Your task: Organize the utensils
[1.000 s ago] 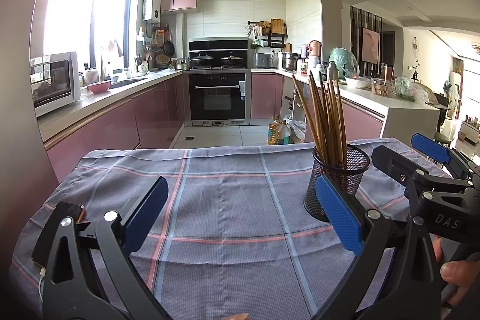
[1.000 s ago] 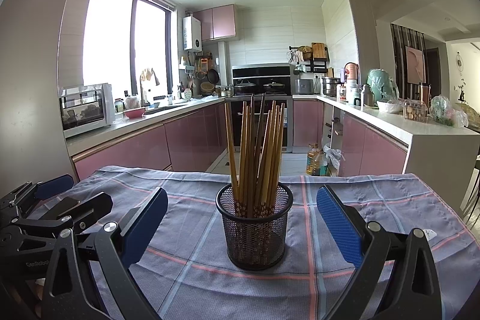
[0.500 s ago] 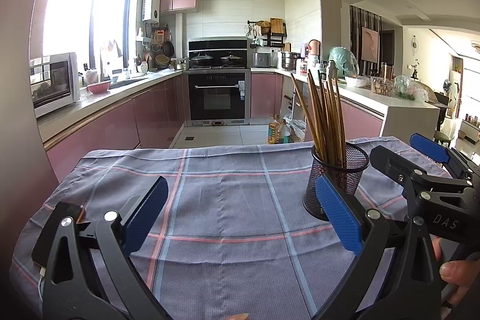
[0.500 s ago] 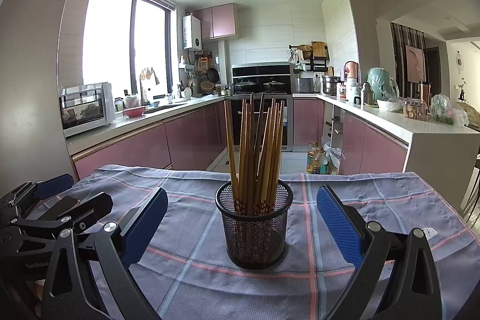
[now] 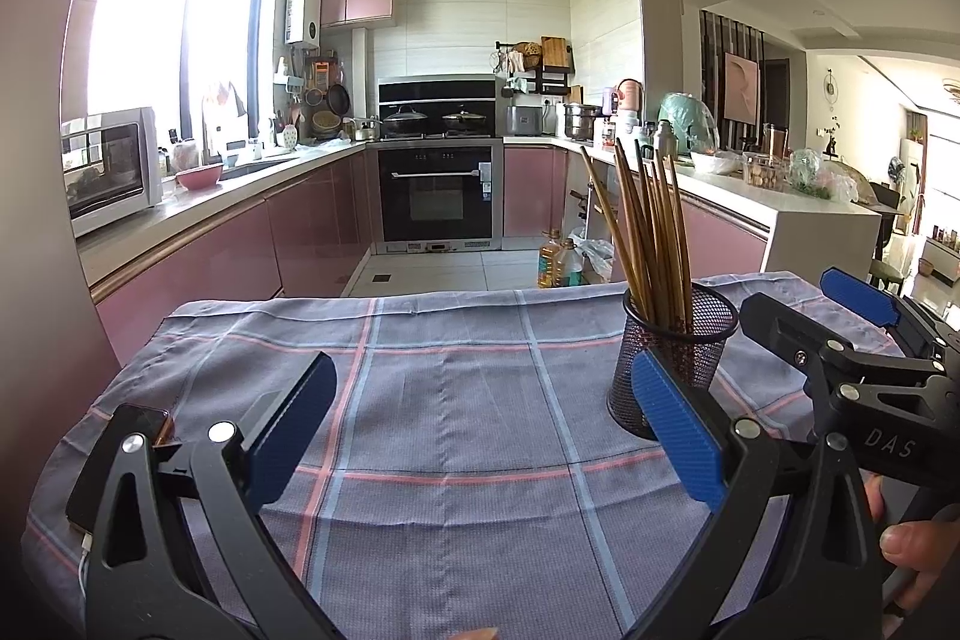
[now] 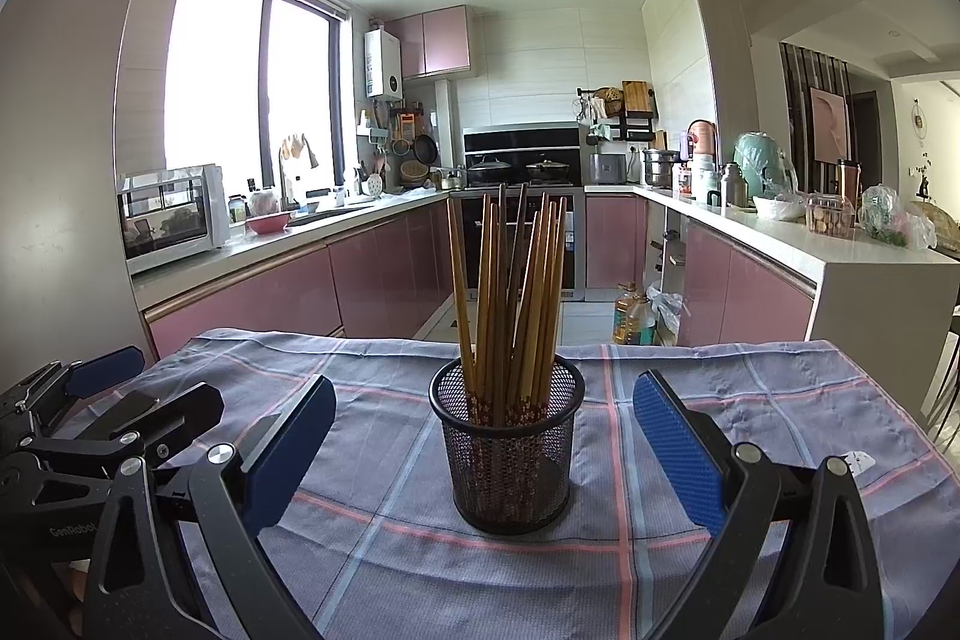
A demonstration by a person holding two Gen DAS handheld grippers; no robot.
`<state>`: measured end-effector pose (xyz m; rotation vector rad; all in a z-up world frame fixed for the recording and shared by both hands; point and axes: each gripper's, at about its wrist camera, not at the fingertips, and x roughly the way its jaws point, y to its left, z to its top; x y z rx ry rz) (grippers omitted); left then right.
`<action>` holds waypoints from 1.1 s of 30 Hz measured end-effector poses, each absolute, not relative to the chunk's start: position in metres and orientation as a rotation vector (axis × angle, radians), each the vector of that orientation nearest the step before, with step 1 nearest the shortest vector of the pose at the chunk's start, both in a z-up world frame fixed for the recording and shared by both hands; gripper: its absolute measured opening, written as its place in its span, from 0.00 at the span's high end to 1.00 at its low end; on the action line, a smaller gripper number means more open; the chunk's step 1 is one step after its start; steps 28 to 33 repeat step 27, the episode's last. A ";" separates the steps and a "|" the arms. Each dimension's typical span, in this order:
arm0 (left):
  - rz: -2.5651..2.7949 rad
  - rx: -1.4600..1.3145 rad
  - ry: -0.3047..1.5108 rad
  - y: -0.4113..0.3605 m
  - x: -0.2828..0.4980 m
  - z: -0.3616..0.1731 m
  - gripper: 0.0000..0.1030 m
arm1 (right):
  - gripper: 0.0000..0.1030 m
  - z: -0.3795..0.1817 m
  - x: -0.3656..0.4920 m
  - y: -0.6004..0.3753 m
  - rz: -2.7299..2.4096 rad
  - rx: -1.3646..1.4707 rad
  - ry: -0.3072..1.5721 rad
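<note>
A black mesh cup (image 6: 507, 451) stands upright on the plaid cloth, holding several wooden chopsticks (image 6: 510, 292). My right gripper (image 6: 483, 445) is open, and the cup sits just beyond and between its blue pads without touching them. My left gripper (image 5: 483, 424) is also open with nothing between its fingers, and the mesh cup (image 5: 675, 346) with the chopsticks (image 5: 651, 232) stands to its right, behind its right pad. The right gripper shows at the right edge of the left wrist view, and the left gripper at the left edge of the right wrist view.
A blue-grey plaid cloth (image 5: 456, 400) covers the table. A phone (image 5: 123, 460) with a cable lies at the table's left edge. A hand (image 5: 912, 550) holds a gripper handle at the lower right. Beyond the table are pink kitchen cabinets and an oven (image 5: 441, 196).
</note>
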<state>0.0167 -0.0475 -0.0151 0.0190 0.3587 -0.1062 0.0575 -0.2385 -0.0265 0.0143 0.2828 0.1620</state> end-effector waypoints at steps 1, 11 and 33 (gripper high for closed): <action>-0.106 0.019 0.359 -0.048 0.017 -0.015 0.06 | 0.07 -0.026 0.058 -0.238 0.162 0.014 0.283; -0.101 0.024 0.354 -0.047 0.014 -0.017 0.06 | 0.07 -0.027 0.057 -0.239 0.160 0.015 0.287; -0.111 0.030 0.434 -0.046 0.025 -0.030 0.06 | 0.07 -0.032 0.063 -0.250 0.146 0.015 0.342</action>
